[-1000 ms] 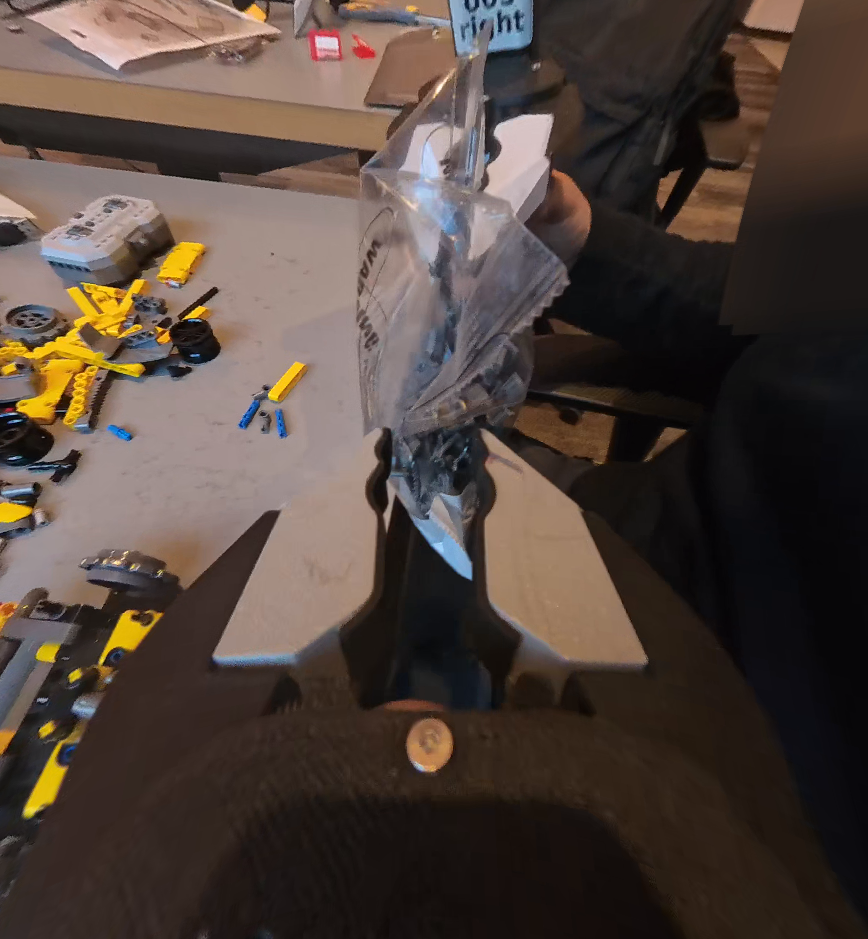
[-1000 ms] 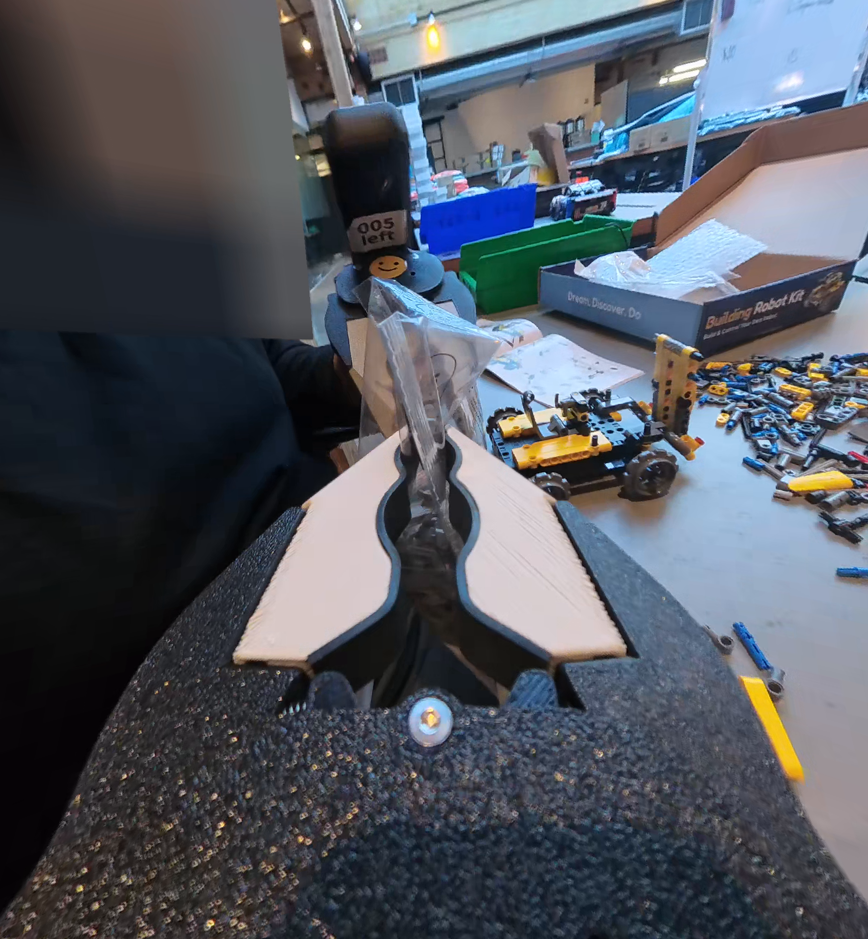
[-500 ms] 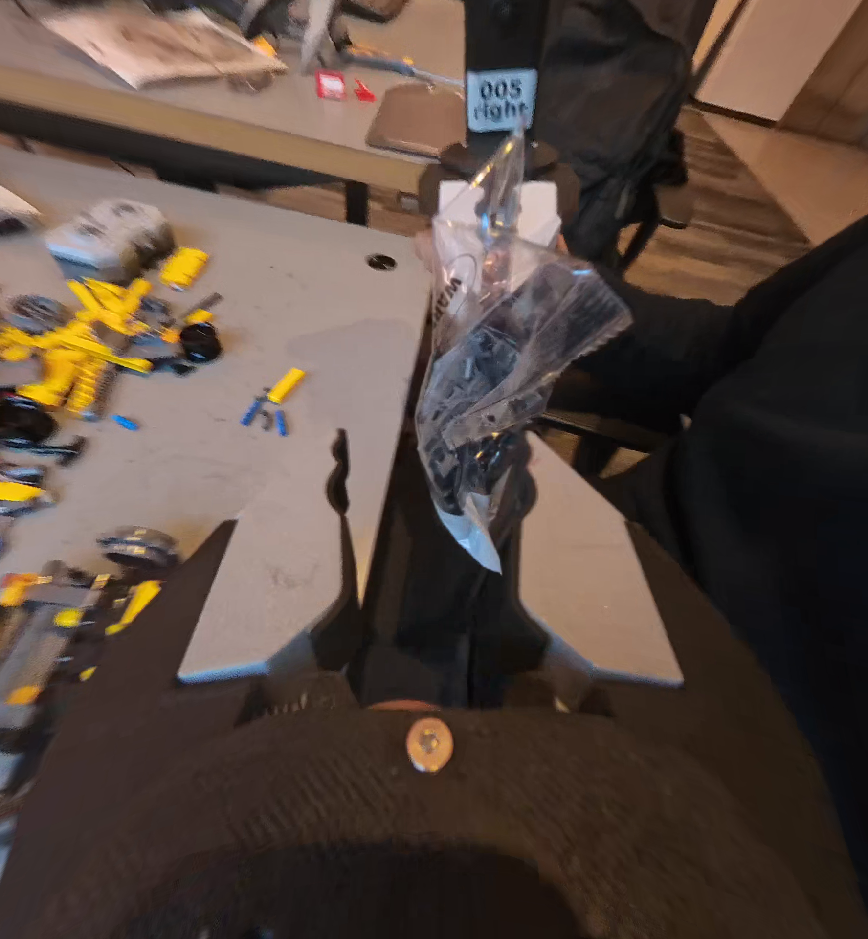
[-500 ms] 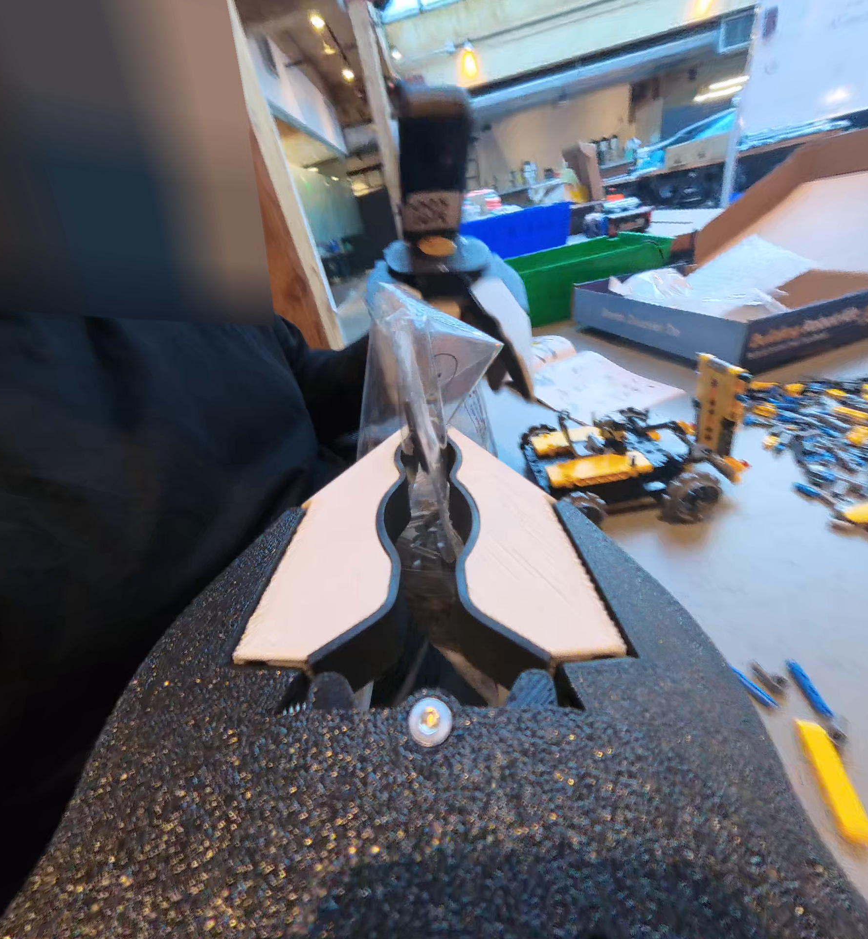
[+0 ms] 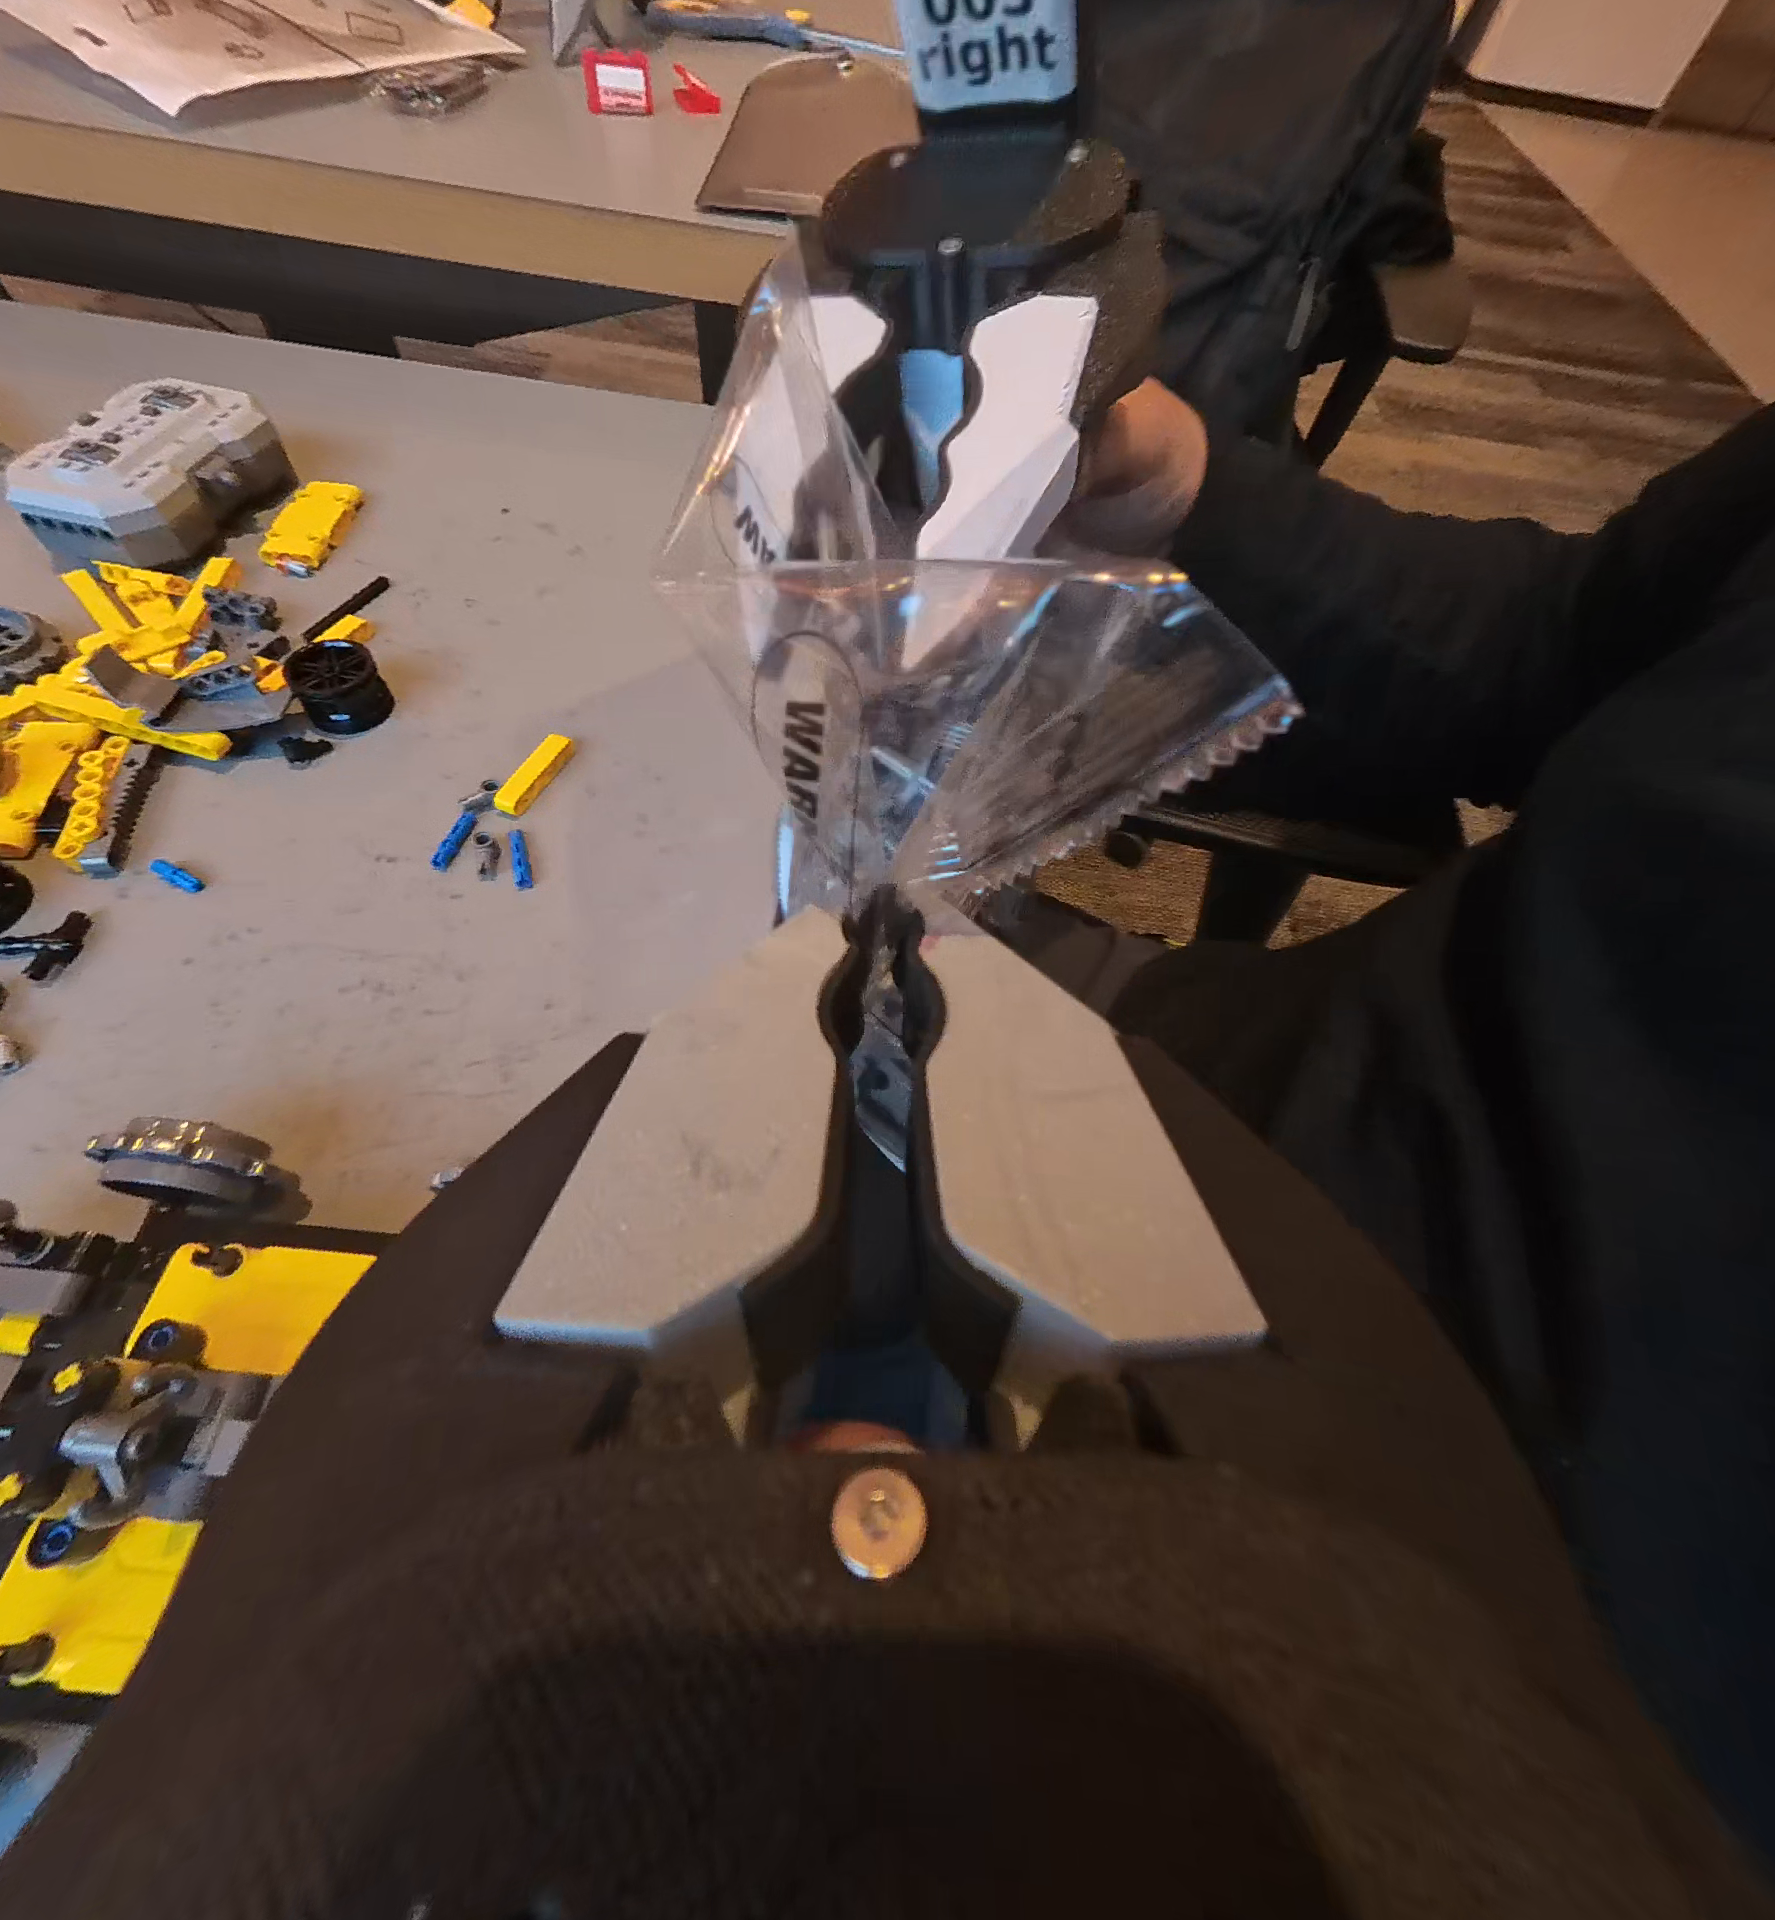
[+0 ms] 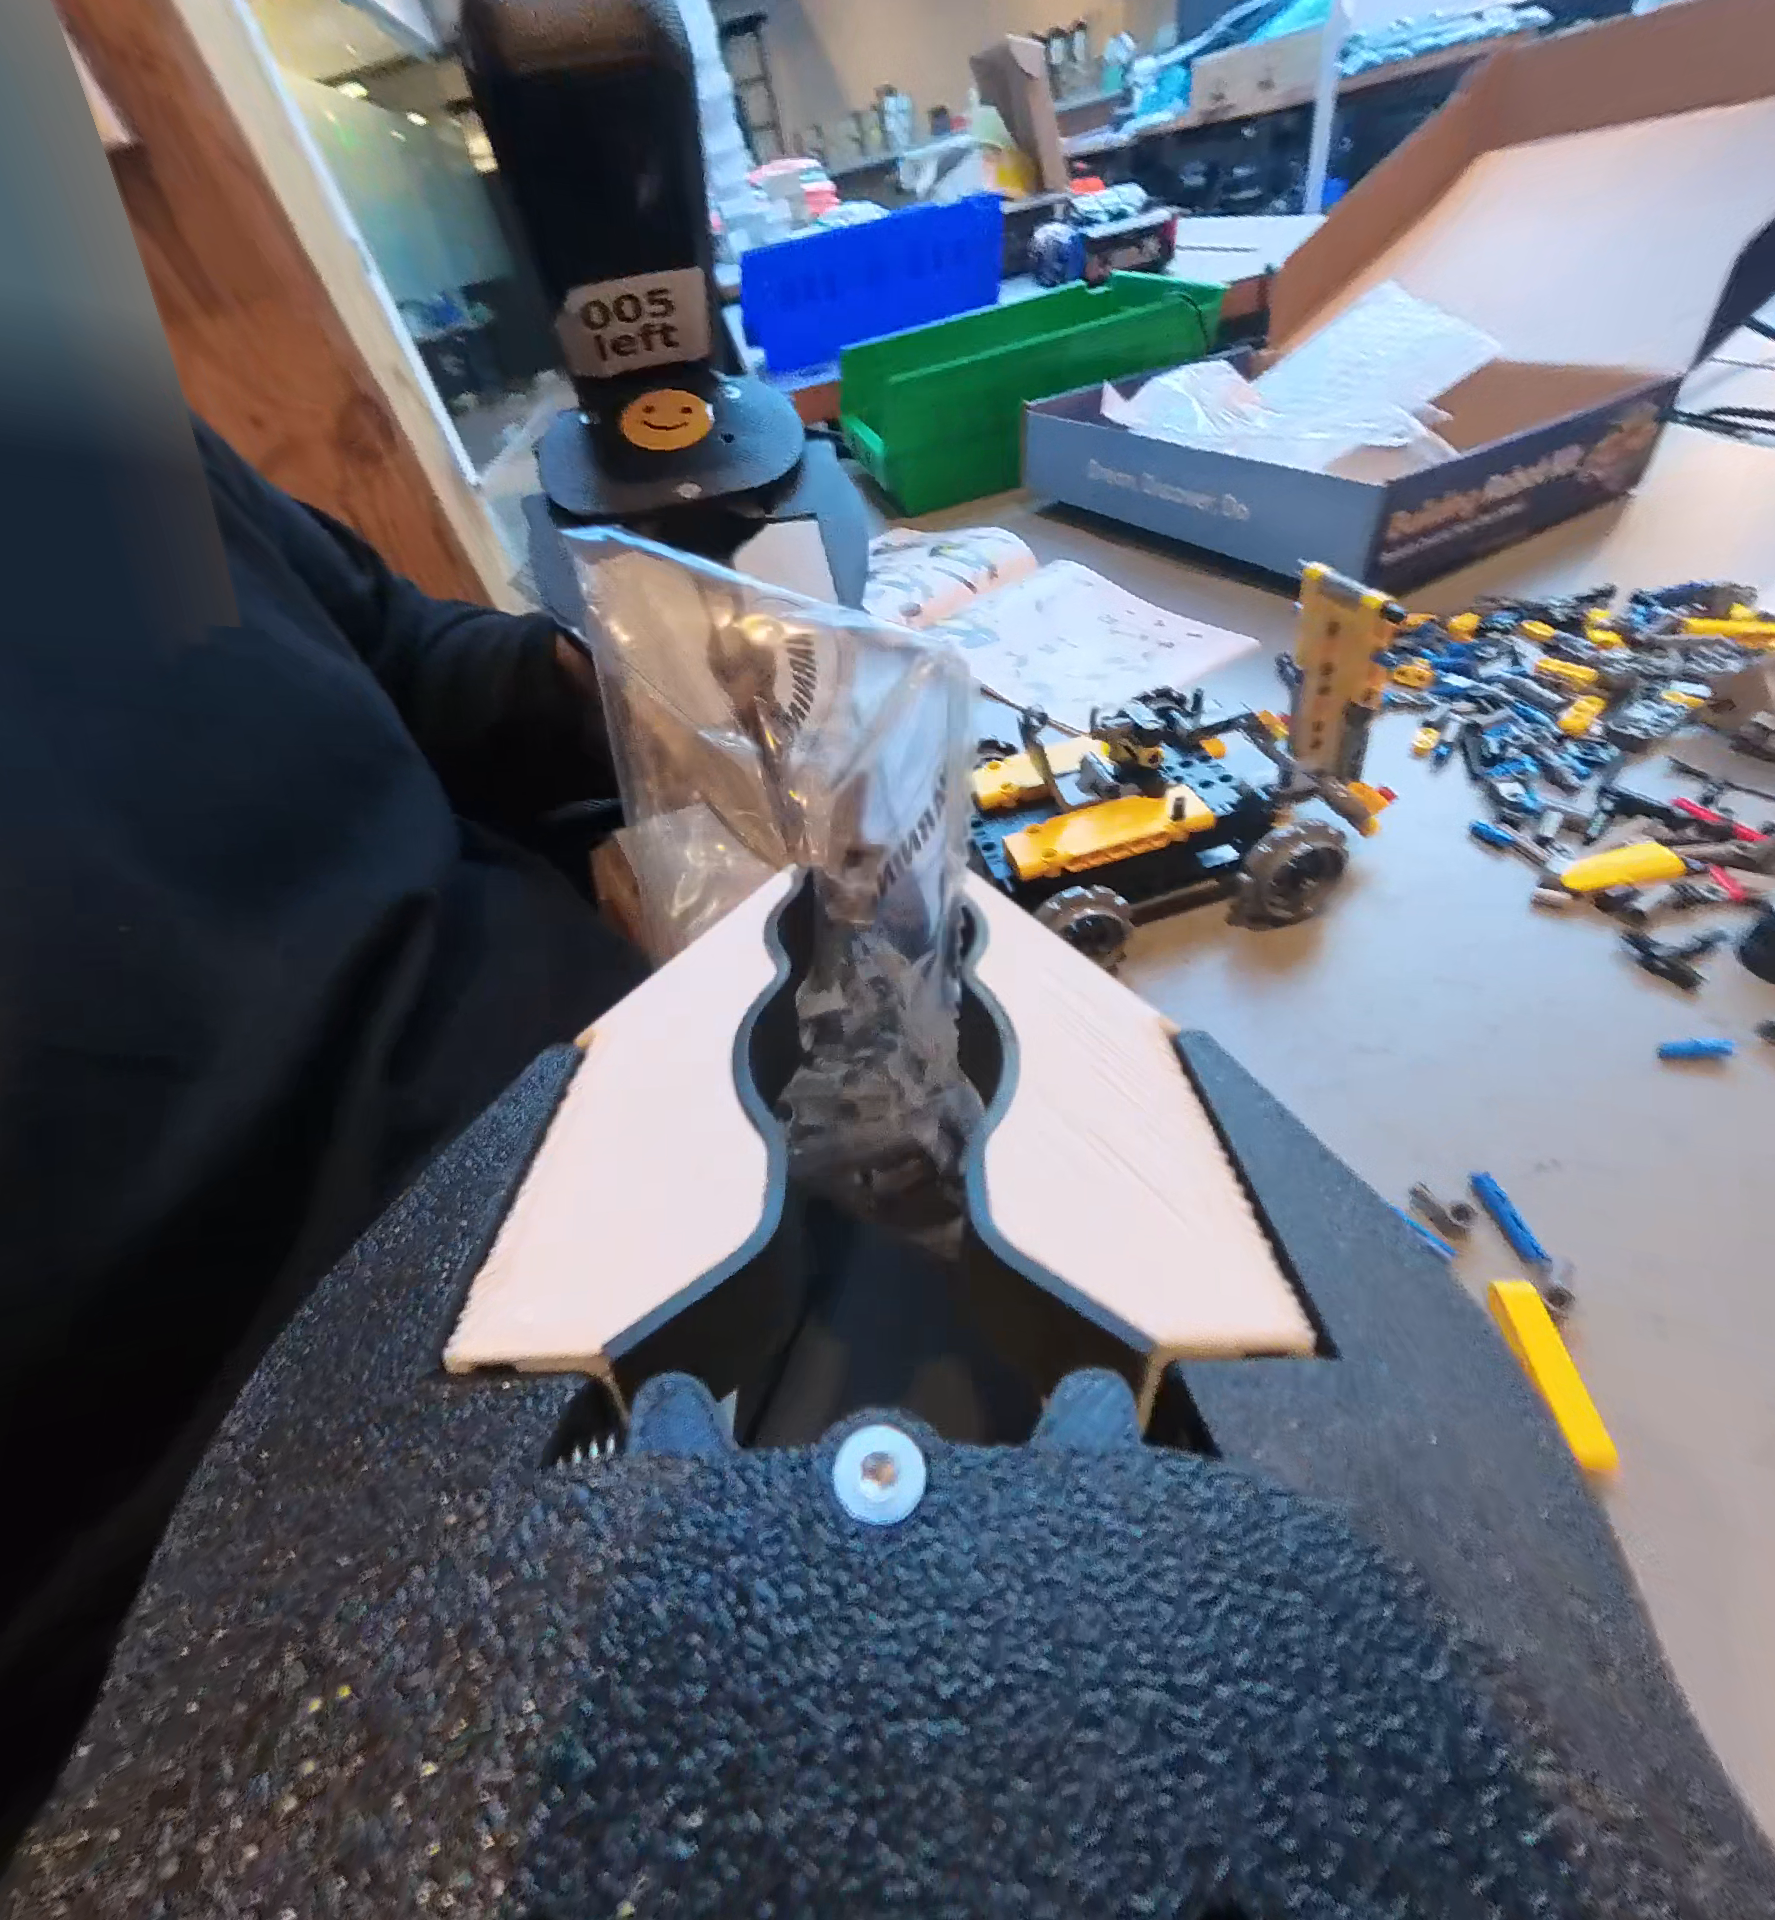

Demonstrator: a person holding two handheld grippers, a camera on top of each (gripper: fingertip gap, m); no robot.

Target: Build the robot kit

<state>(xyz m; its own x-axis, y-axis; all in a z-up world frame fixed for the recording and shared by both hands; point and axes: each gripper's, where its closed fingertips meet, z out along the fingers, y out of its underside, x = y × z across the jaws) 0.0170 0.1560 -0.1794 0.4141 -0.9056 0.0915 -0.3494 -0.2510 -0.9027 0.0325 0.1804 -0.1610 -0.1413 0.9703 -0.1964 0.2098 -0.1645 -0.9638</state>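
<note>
Above the table's (image 5: 363,1039) edge, the left gripper (image 5: 878,940) and right gripper (image 6: 878,904) each pinch opposite ends of a clear bag (image 5: 966,717) of dark parts; firm, steady clamping prevents spills.

A clear plastic bag (image 5: 924,727) spans the gap between both hand-held grippers. Left of it, bare bench (image 5: 571,520) lies open around scattered small pieces (image 5: 504,805); a dark-sleeved arm (image 5: 1434,623) blocks the right.

A workshop: storage bins (image 6: 1028,374), cluttered shelves (blurred), brick parts (image 6: 1631,717) across table (image 6: 1382,1039).
</note>
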